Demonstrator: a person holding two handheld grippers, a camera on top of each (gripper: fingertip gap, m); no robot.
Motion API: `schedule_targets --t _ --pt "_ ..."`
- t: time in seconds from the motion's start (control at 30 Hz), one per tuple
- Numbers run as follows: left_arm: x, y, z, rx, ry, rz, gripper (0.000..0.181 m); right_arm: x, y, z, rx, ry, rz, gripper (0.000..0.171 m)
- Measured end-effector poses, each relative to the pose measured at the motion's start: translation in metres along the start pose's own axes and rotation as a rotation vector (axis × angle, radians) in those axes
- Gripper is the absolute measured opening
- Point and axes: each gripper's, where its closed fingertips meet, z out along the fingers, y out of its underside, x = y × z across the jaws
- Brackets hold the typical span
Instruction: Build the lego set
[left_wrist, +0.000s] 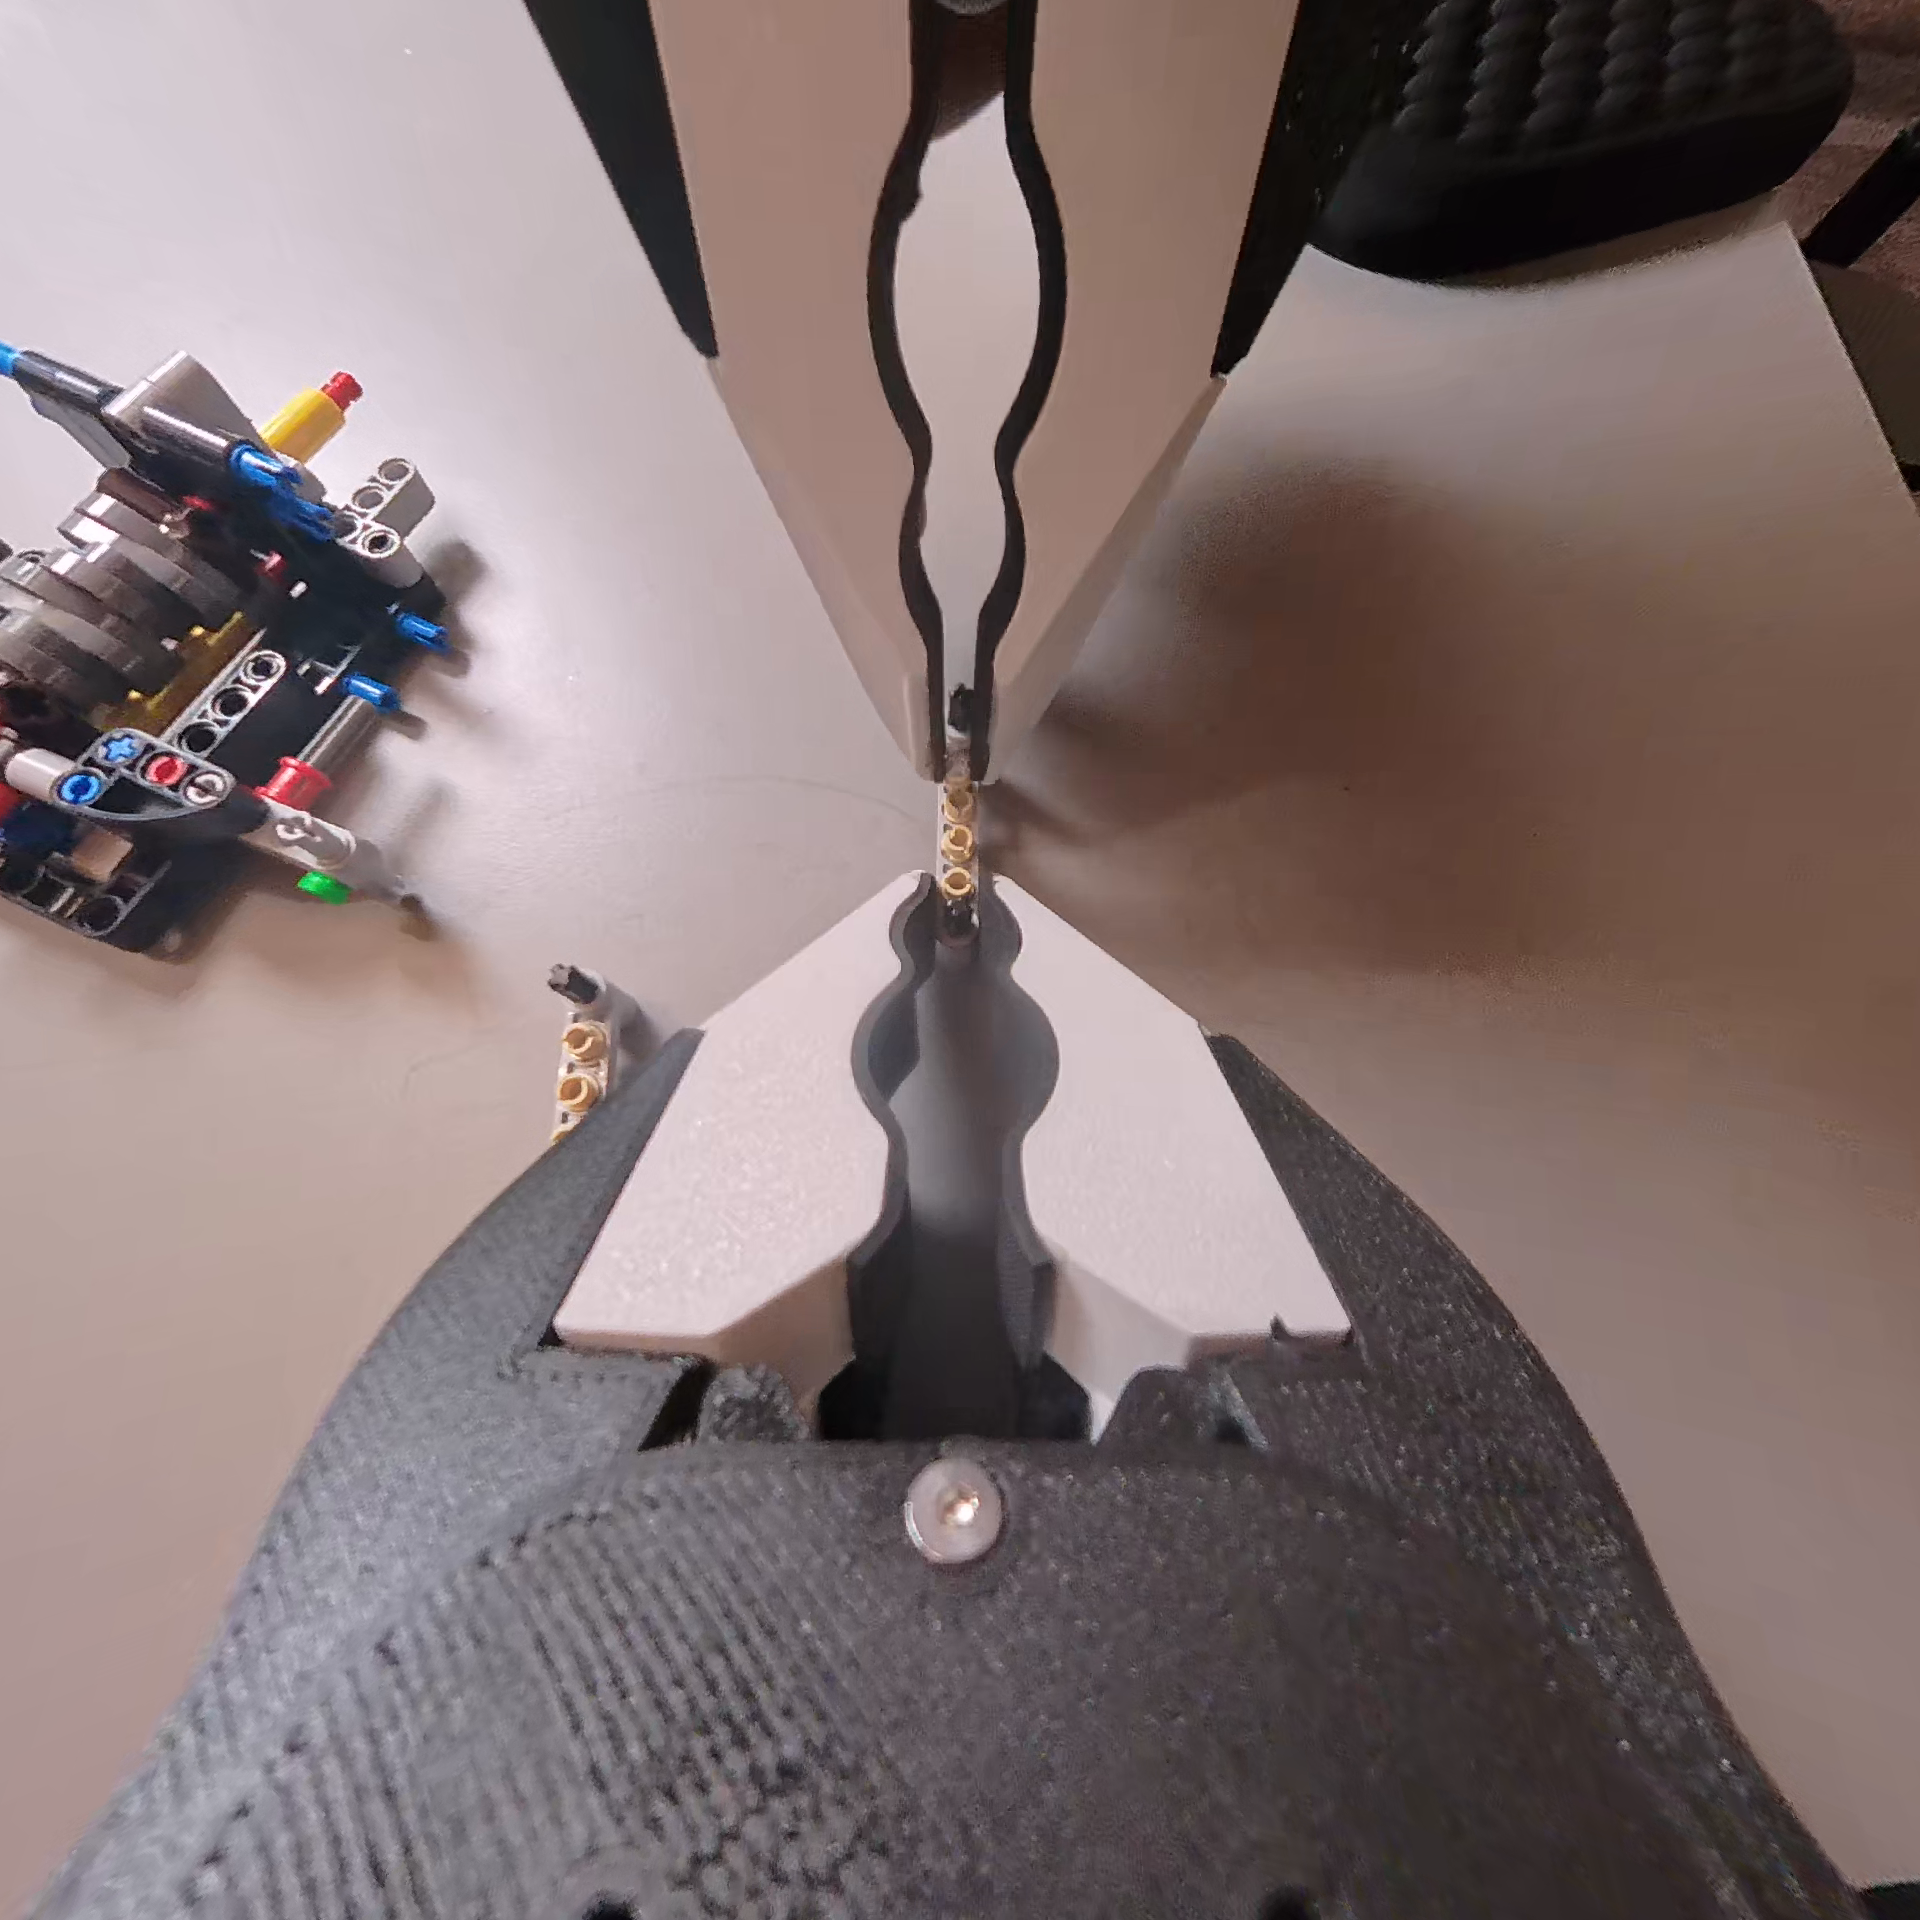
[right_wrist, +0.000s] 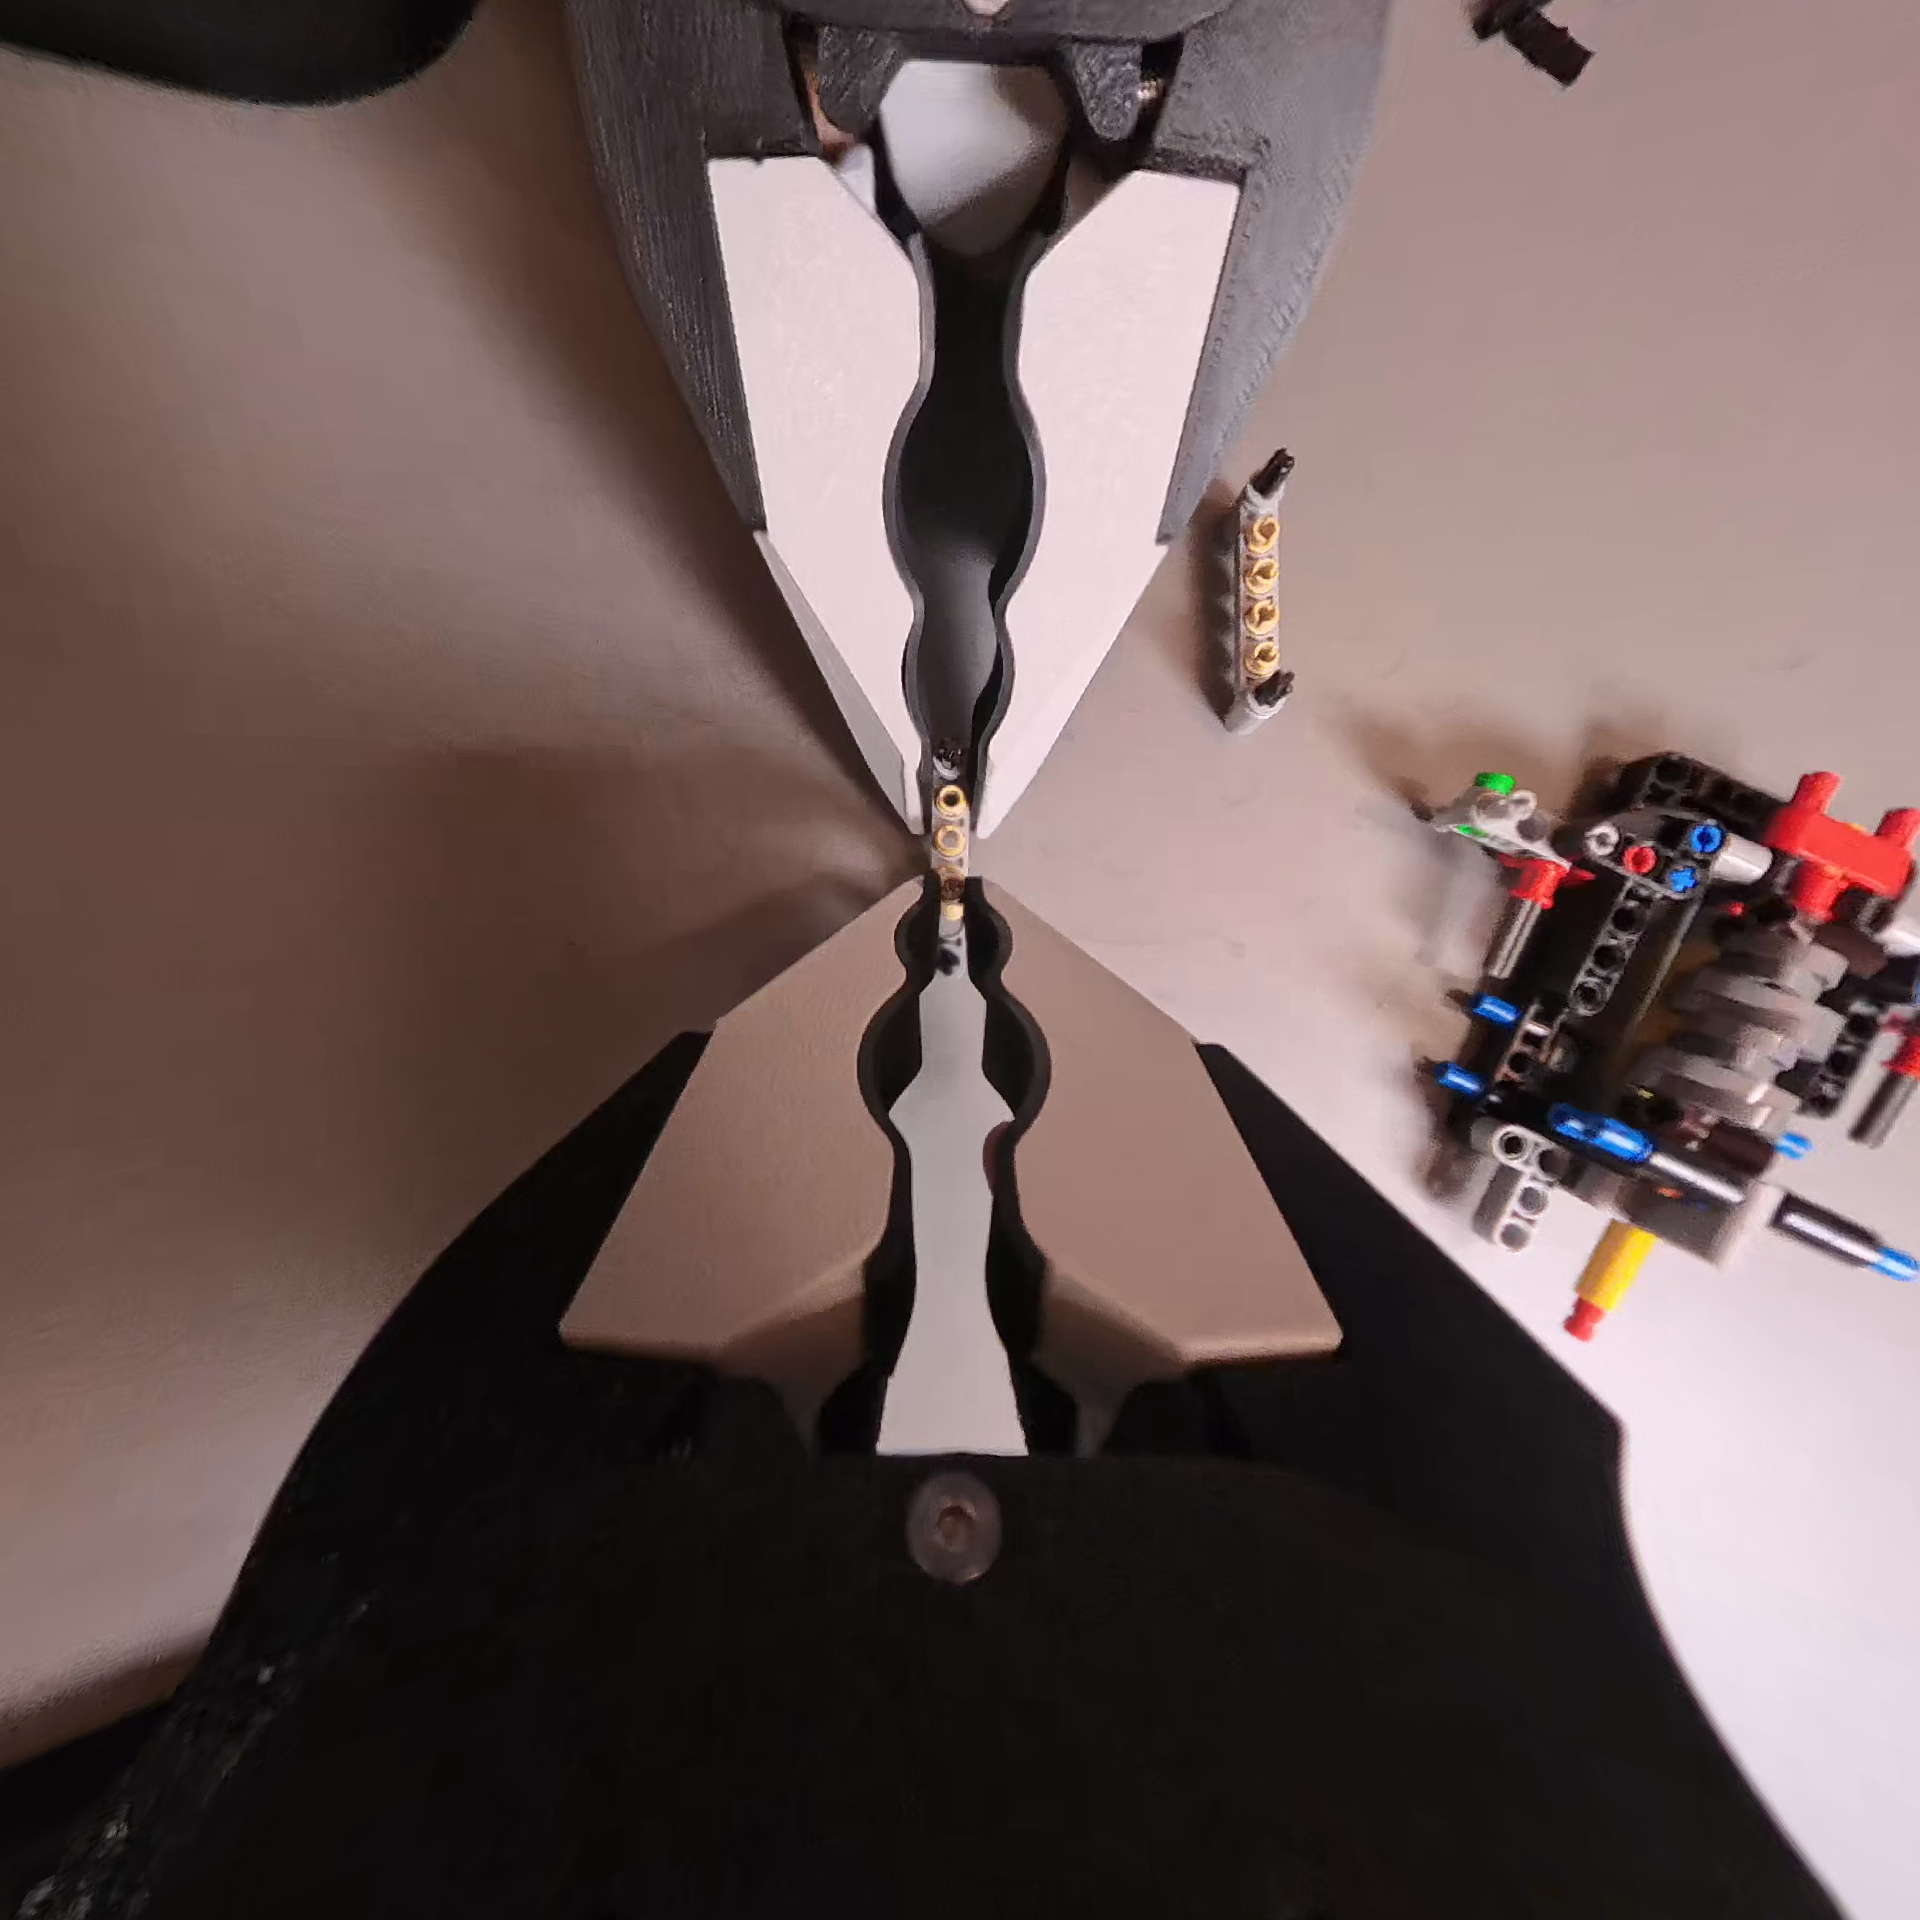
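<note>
You hold one grey beam (left_wrist: 957, 837) with tan pins between both tongs, left tongs (left_wrist: 957, 902) and right tongs (right_wrist: 950, 900) each pinched shut on an end above the bench (left_wrist: 1455, 1039), so next carry it squarely to the model (right_wrist: 1683, 1018).

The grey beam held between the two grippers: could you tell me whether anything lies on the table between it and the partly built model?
Nothing visible blocks the way. The grey beam is pinched at its ends by the left gripper and right gripper. A second beam lies beside the path, apart from the model; the table between shows bare.
</note>
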Motion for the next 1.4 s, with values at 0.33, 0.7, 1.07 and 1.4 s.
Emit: schedule_targets --t 0.33,0.7,1.07,1.4 --pt "-0.0002 0.0 0.0002 0.0 0.0 -0.001 0.006 -0.0006 0.0049 -0.002 0.032 0.068 0.007 0.003" --pt "0.0 0.0007 -0.0002 -0.001 -0.002 0.004 0.006 -0.0014 0.0029 0.001 -0.067 0.099 -0.003 0.003" --pt "-0.0028 0.0002 -0.0003 0.001 -0.017 -0.013 0.006 0.0073 0.0024 -0.0033 0.095 0.195 0.237 0.003" --pt "-0.0039 -0.0001 0.0002 0.0 -0.035 -0.017 0.006 0.0045 0.0053 -0.0022 0.065 0.283 0.225 0.003"
